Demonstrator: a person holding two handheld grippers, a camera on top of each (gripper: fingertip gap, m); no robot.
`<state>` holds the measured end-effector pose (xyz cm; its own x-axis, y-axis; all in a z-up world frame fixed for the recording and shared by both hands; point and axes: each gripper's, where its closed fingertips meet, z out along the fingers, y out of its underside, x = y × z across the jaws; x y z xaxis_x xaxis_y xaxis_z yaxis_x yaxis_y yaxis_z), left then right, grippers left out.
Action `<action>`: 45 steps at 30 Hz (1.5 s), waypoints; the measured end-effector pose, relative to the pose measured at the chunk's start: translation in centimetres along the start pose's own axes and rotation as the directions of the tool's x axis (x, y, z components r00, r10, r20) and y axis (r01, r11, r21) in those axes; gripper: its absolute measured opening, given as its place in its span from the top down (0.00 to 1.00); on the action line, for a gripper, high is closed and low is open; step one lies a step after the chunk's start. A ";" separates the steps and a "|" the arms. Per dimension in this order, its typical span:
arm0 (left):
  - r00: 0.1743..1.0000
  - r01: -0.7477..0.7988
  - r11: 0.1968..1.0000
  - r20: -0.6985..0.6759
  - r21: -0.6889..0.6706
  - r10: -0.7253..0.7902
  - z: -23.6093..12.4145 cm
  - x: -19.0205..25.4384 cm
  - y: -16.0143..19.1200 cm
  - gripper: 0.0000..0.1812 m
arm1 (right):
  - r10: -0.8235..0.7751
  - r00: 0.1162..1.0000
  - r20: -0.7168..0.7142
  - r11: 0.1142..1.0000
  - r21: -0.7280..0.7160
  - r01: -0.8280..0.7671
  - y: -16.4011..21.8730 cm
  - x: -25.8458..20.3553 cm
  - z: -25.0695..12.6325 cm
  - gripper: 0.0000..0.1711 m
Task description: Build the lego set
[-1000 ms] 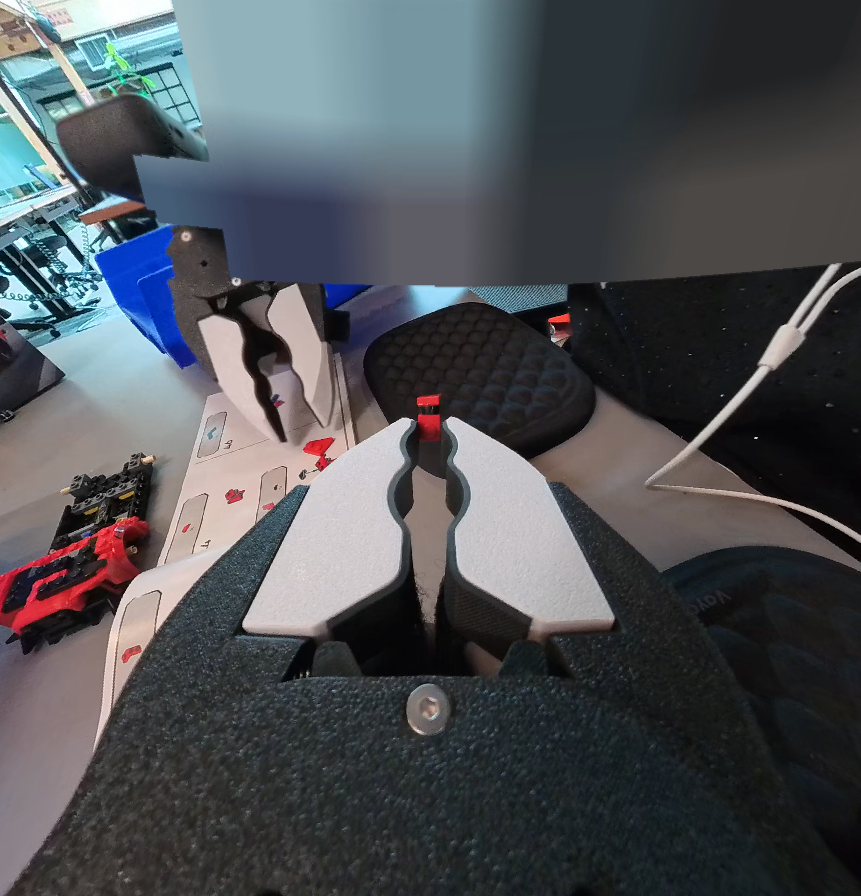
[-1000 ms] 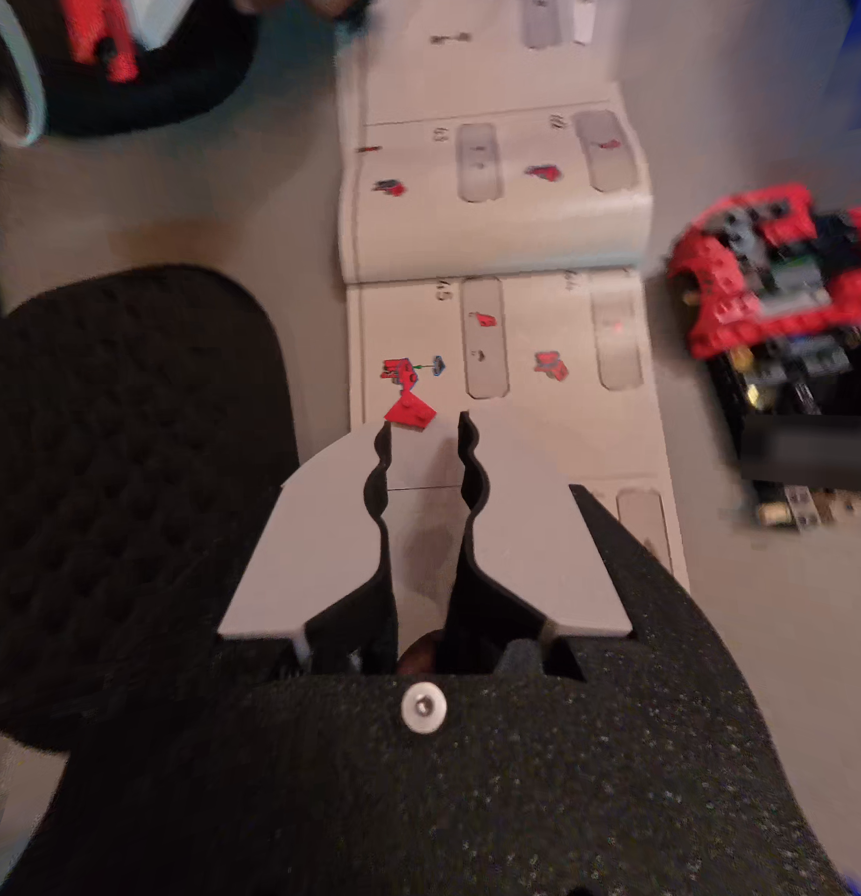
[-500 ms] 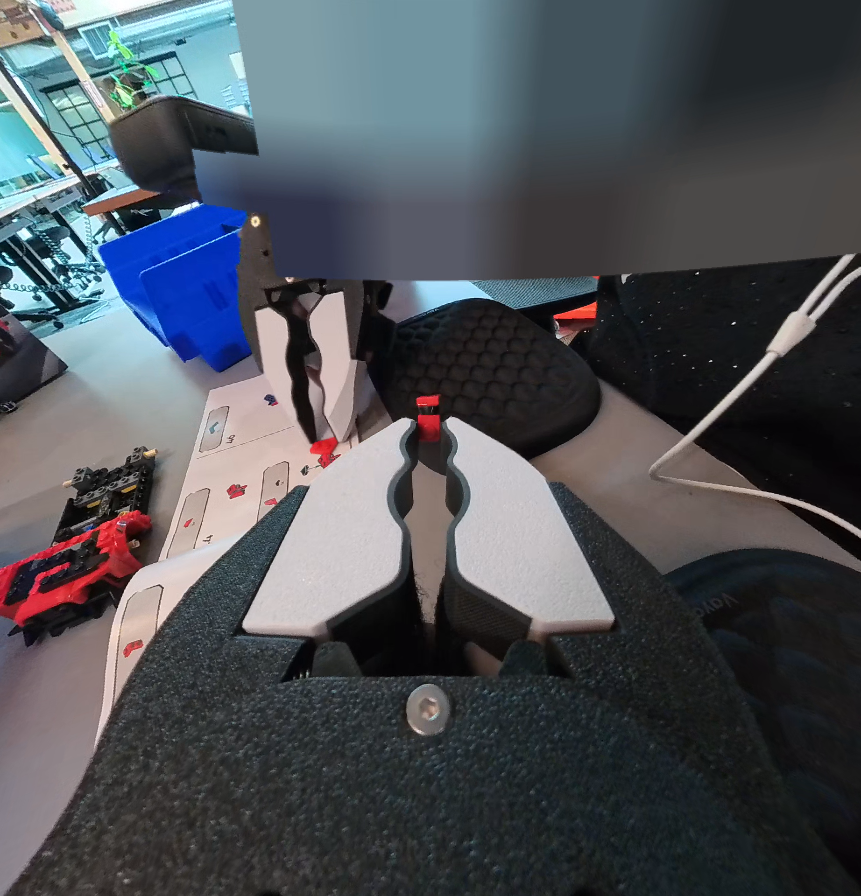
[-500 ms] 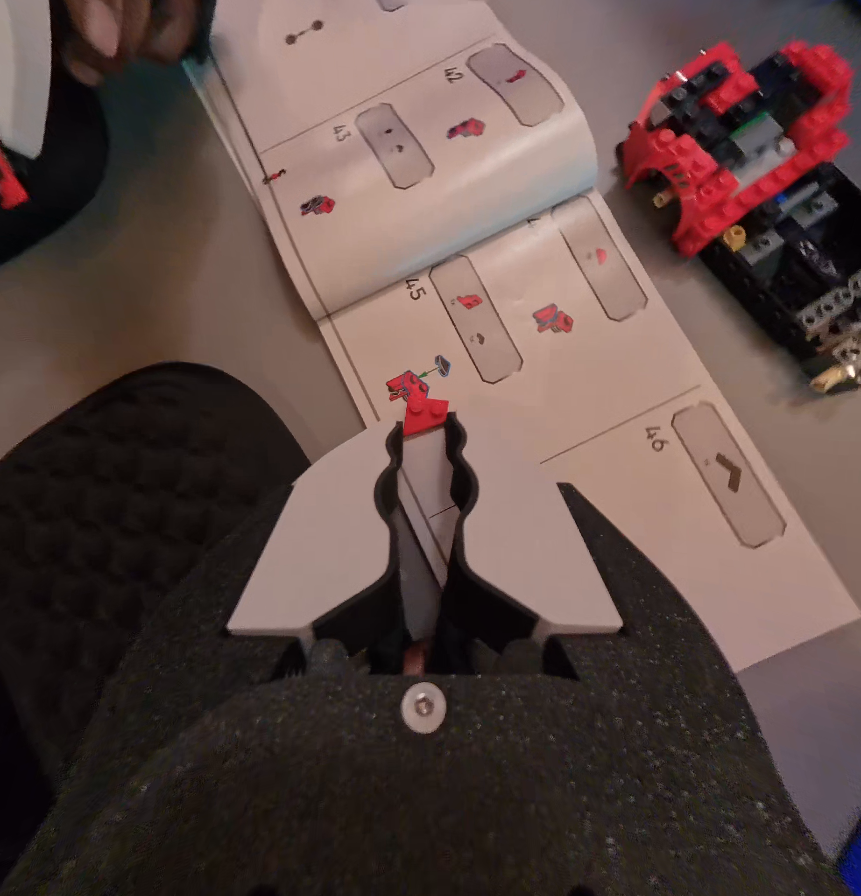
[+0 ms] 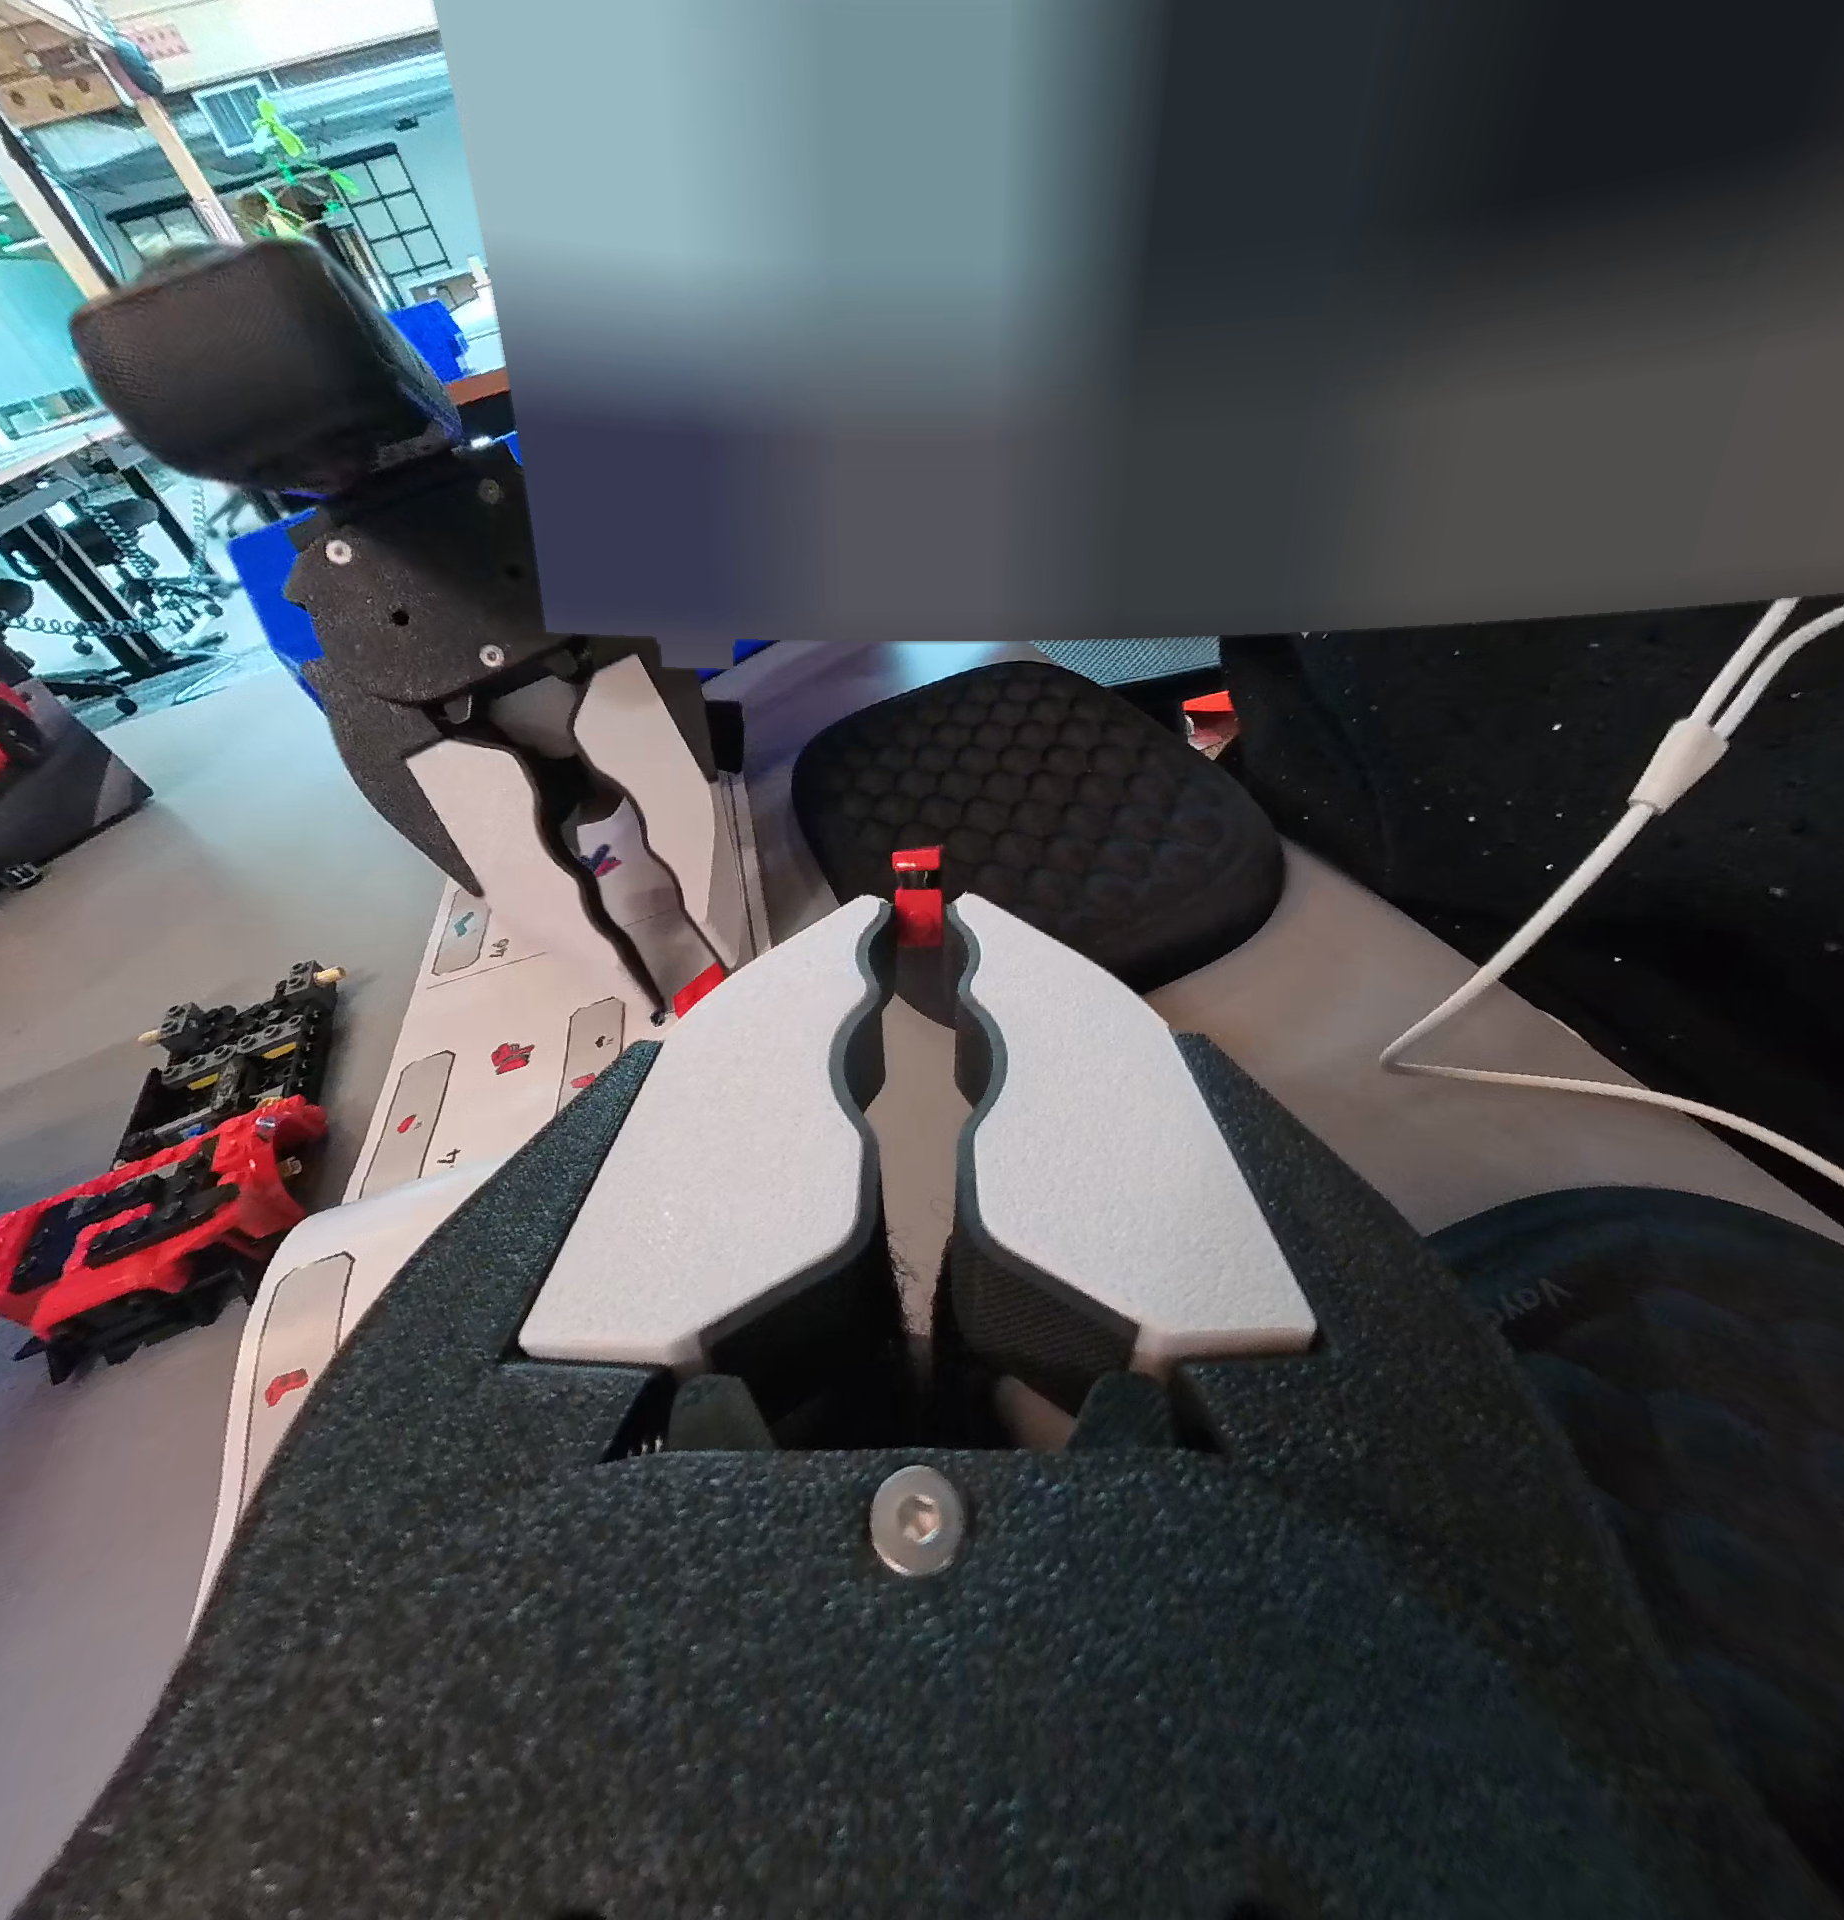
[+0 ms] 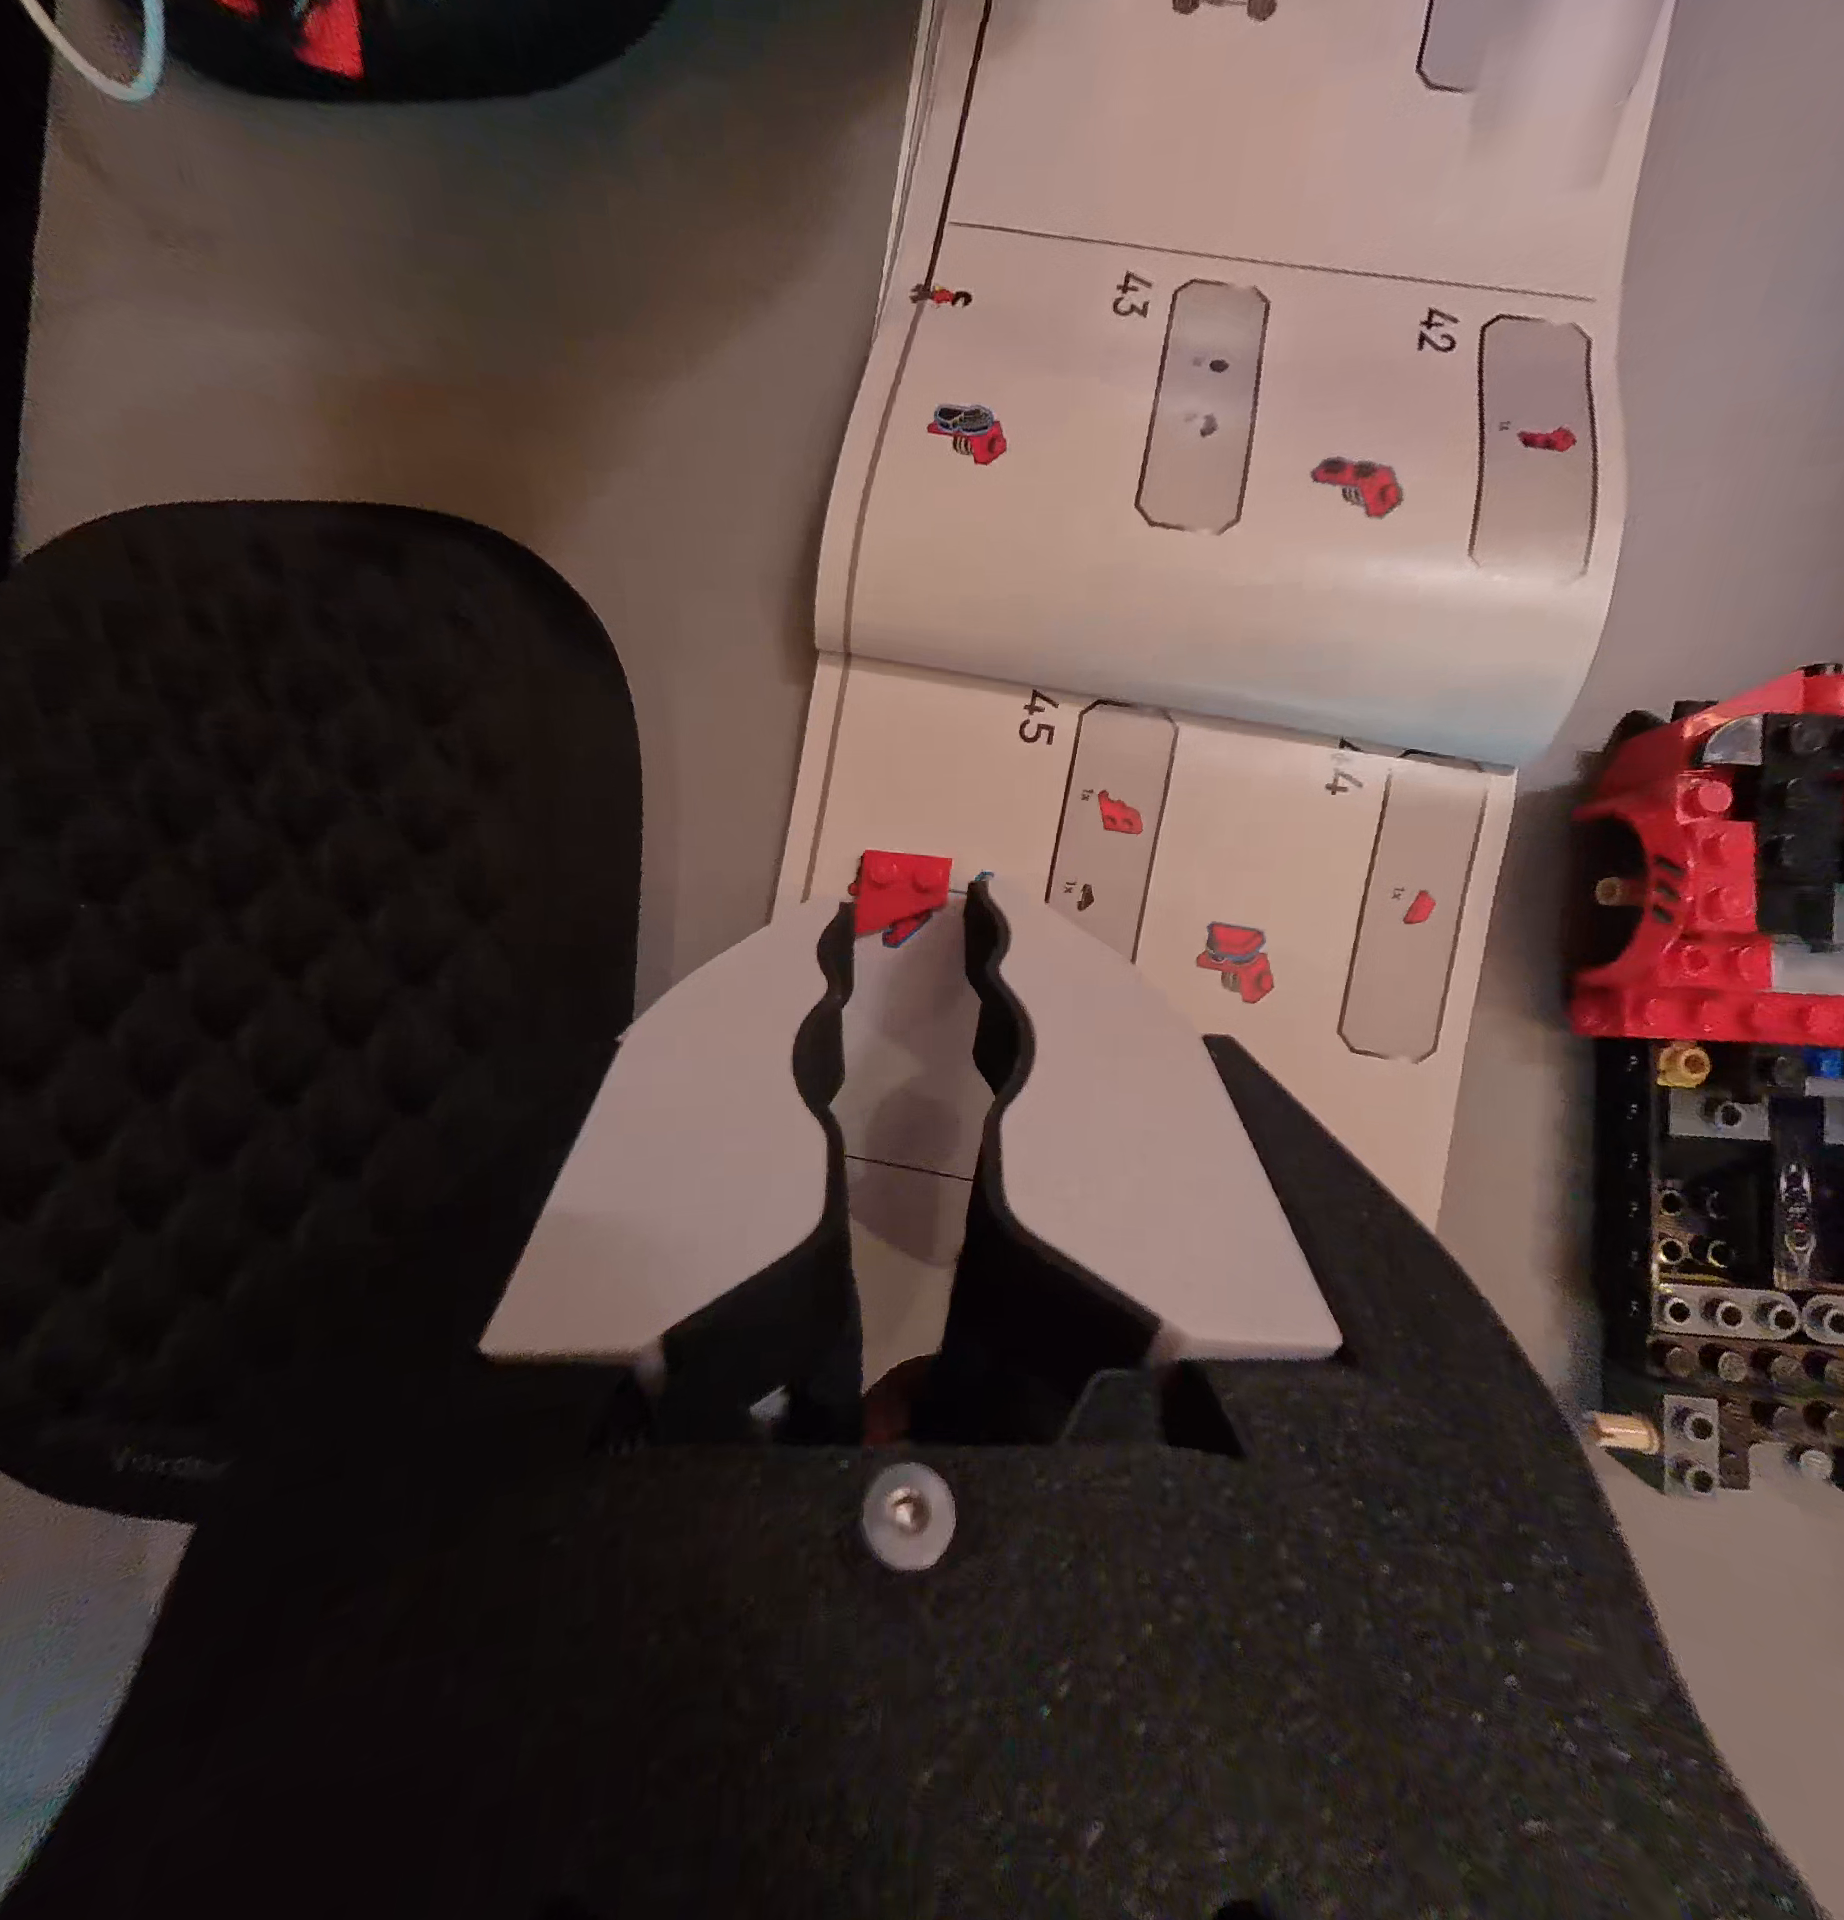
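My left gripper [image 5: 918, 920] is shut on a small red lego piece [image 5: 916, 891] that sticks up from its tips, held above the table. My right gripper [image 6: 913, 906] is shut on a flat red studded plate [image 6: 902, 883], low over the open instruction booklet [image 6: 1261, 540]. In the left wrist view the right gripper [image 5: 679, 992] points down at the booklet [image 5: 502, 997] with the red plate [image 5: 698, 985] at its tips. The partly built red and black lego car [image 5: 159, 1184] lies left of the booklet; it also shows in the right wrist view [image 6: 1749, 987].
A black quilted pad [image 5: 1043, 810] lies on the grey table beyond my left gripper; it also shows in the right wrist view [image 6: 274, 935]. A white cable [image 5: 1520, 935] runs across the right. A second dark pad [image 5: 1676, 1403] sits bottom right. Left tips to right tips: about 12 cm.
My right gripper came down on the booklet and closed on the red plate that lay there. My left gripper has stayed put with its red piece.
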<state>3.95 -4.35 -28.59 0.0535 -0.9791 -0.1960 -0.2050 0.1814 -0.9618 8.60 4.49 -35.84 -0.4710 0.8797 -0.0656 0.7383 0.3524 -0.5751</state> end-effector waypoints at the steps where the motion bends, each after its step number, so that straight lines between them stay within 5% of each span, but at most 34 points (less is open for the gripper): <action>1: 1.000 0.000 1.000 0.000 0.001 0.000 0.0 0.0 0.0 0.96 | 0.001 1.000 -0.008 1.000 0.018 -0.001 -0.1 0.0 -0.1 0.87; 12: 1.000 -0.005 0.999 -0.023 -0.048 0.004 0.4 0.3 0.6 0.96 | 0.347 0.920 -0.181 0.931 0.188 -0.314 0.7 -1.1 -1.4 0.88; 20: 0.998 -0.051 0.956 -0.039 -0.289 0.041 0.3 -1.2 2.2 0.96 | 0.533 0.805 -0.262 0.837 0.302 -0.456 -0.4 -0.4 -0.2 0.88; 24: 0.998 -0.061 0.947 -0.053 -0.314 0.046 0.6 -1.5 2.3 0.96 | 0.500 0.791 -0.353 0.866 0.232 -0.444 0.2 0.2 0.0 0.87; 35: 0.962 -0.185 0.903 -0.257 -0.388 0.086 1.0 -3.7 2.4 0.96 | 0.310 0.912 -0.269 0.951 0.093 -0.295 2.5 1.1 -1.8 0.94; 41: 0.916 -0.319 0.818 -0.377 -0.479 0.137 2.2 -5.7 4.4 0.96 | 0.329 0.906 -0.264 0.941 0.174 -0.291 2.6 1.3 -3.2 0.93; 45: 0.911 -0.307 0.833 -0.395 -0.461 0.118 3.1 -6.1 4.5 0.96 | 0.365 0.889 -0.276 0.918 0.262 -0.296 2.2 1.0 -3.5 0.93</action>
<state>5.76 2.71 -32.33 -0.3614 -0.9070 -0.2164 -0.6374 0.4097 -0.6526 11.44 7.30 -34.30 -0.0160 0.9989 -0.0435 0.6908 -0.0204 -0.7228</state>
